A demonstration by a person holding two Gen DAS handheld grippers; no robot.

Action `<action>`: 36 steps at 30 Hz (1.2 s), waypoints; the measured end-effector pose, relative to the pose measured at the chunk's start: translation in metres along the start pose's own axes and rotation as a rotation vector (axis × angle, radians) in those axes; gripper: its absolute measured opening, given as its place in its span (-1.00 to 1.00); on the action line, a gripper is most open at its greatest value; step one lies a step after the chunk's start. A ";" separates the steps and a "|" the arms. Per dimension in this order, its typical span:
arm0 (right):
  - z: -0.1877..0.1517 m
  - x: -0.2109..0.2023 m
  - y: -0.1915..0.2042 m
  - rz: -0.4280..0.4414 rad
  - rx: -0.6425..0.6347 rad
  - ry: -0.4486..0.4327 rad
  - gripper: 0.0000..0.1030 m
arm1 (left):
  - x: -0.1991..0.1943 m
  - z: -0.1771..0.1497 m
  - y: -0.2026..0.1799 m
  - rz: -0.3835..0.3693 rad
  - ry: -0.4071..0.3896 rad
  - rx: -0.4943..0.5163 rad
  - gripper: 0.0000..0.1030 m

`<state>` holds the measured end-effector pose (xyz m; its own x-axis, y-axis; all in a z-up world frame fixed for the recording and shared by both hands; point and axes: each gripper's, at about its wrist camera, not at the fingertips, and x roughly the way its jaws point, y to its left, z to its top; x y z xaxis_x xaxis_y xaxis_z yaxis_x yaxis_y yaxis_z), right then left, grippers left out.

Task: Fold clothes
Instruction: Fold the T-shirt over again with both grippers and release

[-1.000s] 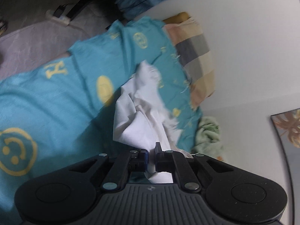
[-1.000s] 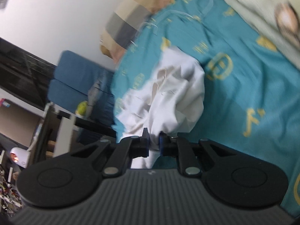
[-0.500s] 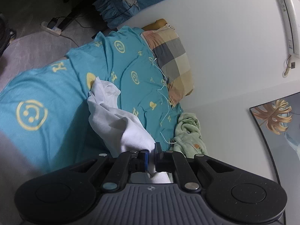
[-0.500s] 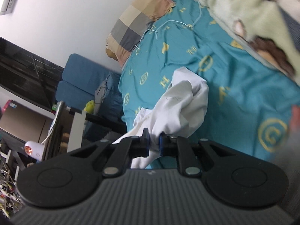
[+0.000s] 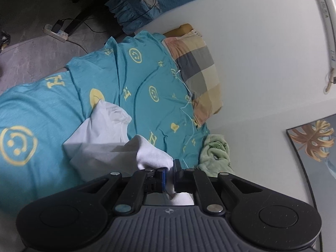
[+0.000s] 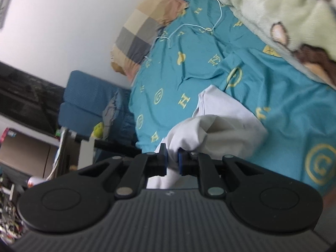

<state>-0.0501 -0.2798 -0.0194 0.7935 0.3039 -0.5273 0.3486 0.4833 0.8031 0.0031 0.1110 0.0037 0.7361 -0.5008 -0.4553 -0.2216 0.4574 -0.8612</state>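
We look down on a bed covered by a teal sheet printed with yellow smileys and letters; its far end meets the white wall, where a checked pillow lies, and a pale green blanket is bunched along the bed's wall-side edge. The white garment lies rumpled on the sheet near the bed's near edge, rising from the sheet in a slack fold to each tool.

The left gripper is clenched on a bunched corner of the cloth: the fabric passes between its blue pads and a tuft shows behind them. The right gripper likewise pinches another bunch of the same garment, cloth filling the narrow gap between its pads and hanging below.

Against the view a second ago, both grips are unchanged, yet the garment has been drawn out: then it stood in a tall crumpled heap close in front of the jaws, now it spreads lower and wider across the sheet. The left view has also pulled back and up, so the whole pillow, a power strip on the floor and a leaf picture on the wall are seen.

Both tools tilt moderately downward toward the bed.
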 end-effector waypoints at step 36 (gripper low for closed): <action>0.044 0.173 -0.010 -0.035 -0.253 0.051 0.14 | 0.200 0.044 0.008 0.179 0.019 0.591 -0.13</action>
<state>0.1056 -0.2687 -0.1066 0.7548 0.3214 -0.5718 0.2341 0.6823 0.6926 0.1765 0.0465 -0.0850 0.7079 -0.3890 -0.5896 0.0551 0.8626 -0.5029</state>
